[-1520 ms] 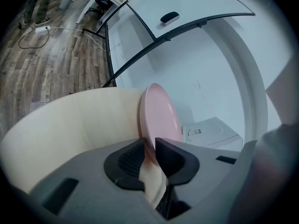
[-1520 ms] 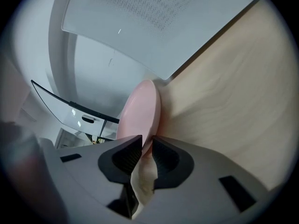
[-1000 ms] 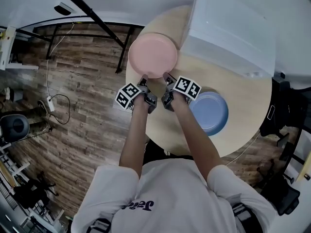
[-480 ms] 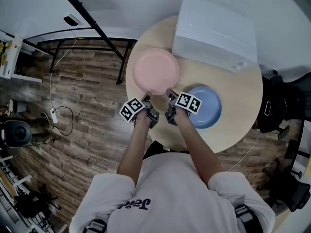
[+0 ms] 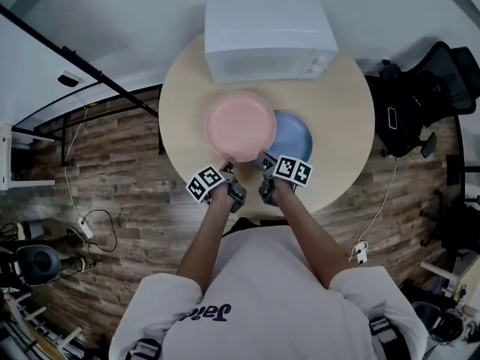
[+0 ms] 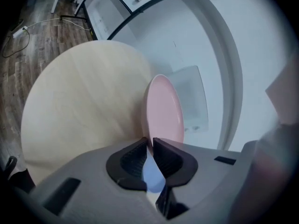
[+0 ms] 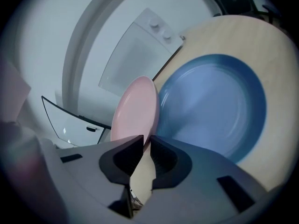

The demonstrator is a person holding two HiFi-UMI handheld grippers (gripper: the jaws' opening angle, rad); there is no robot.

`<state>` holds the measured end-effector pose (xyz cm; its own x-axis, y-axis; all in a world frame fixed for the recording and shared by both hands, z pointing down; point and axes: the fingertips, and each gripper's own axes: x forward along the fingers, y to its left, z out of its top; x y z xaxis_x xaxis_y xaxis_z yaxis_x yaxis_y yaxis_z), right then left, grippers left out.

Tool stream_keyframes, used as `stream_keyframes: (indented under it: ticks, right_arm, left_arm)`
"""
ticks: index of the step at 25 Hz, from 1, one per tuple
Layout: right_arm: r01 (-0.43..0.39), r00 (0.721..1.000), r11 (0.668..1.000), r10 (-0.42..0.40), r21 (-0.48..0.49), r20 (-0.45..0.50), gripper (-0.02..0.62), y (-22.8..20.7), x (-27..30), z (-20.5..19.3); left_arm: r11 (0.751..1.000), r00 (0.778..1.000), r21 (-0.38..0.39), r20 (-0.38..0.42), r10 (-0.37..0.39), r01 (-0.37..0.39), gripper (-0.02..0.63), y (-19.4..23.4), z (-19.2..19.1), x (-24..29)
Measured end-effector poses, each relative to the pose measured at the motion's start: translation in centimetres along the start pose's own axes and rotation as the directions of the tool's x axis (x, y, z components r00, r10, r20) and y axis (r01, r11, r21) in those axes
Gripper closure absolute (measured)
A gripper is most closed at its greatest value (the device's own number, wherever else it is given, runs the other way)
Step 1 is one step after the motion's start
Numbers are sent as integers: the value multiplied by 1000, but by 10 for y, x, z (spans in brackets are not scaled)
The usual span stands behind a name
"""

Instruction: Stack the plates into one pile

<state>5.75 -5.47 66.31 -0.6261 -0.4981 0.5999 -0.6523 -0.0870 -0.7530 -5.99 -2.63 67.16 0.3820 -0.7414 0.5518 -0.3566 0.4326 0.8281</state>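
Observation:
A pink plate (image 5: 241,123) hangs above the round wooden table (image 5: 187,96), held by its near rim from both sides. My left gripper (image 5: 227,169) is shut on the rim at the near left, and my right gripper (image 5: 260,158) is shut on it at the near right. The pink plate overlaps the left part of a blue plate (image 5: 295,137) that lies flat on the table. In the left gripper view the pink plate (image 6: 163,111) shows edge-on between the jaws. In the right gripper view the pink plate (image 7: 135,111) stands just left of the blue plate (image 7: 210,106).
A white microwave (image 5: 266,36) stands at the far side of the table. A black office chair (image 5: 416,88) is at the right. Wooden floor (image 5: 112,178) with cables surrounds the table, and a black metal frame (image 5: 75,66) runs at the left.
Both grippers have carried the pink plate to the right, from the table's left edge to over the blue plate's left part. The head camera has swung too.

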Motion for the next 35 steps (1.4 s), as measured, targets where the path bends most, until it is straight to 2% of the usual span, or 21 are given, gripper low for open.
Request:
stream_keyframes:
  ticks: [7,13,18,23,30,31,32,33,35]
  right_arm:
    - [69,990,992,-80,102,116,538,-57,-57,13]
    - [113,976,981,-139,156,170,538,-93,-85,14]
    - [138,968,973,-172,185,181,538,-110,-94,12]
    - [182,962,969,-211,167,175,535,-118,-92,9]
    - [230,955,962,-251,145,157,518,-129,-90,2]
    - [238,954,963,-256,124,157,510,-129,-90,4]
    - [248,952,964,-261,101,157,461,-129,-91,6]
    - [258,950,963,-268,78,160,394,-128,-93,9]
    - [282,942,959,-282,24,182,384,-126,-100,15]
  left_arm:
    - [997,988,80,-155,-5,18,560,-20,-66,32]
    - [990,971,139,-239,18,15,560,-24,-106,49]
    - [989,961,147,-275,38,3,558,-19,-122,57]
    - [987,955,159,-287,70,-24,551,-10,-130,60]
    - [957,941,289,-325,95,3,532,-7,-136,61]
    - [954,938,300,-332,97,7,520,-6,-135,61]
    - [951,935,309,-340,101,10,491,-5,-134,60]
    - [948,932,317,-346,105,11,426,-5,-132,59]
    - [947,935,322,-336,113,1,379,-2,-123,52]
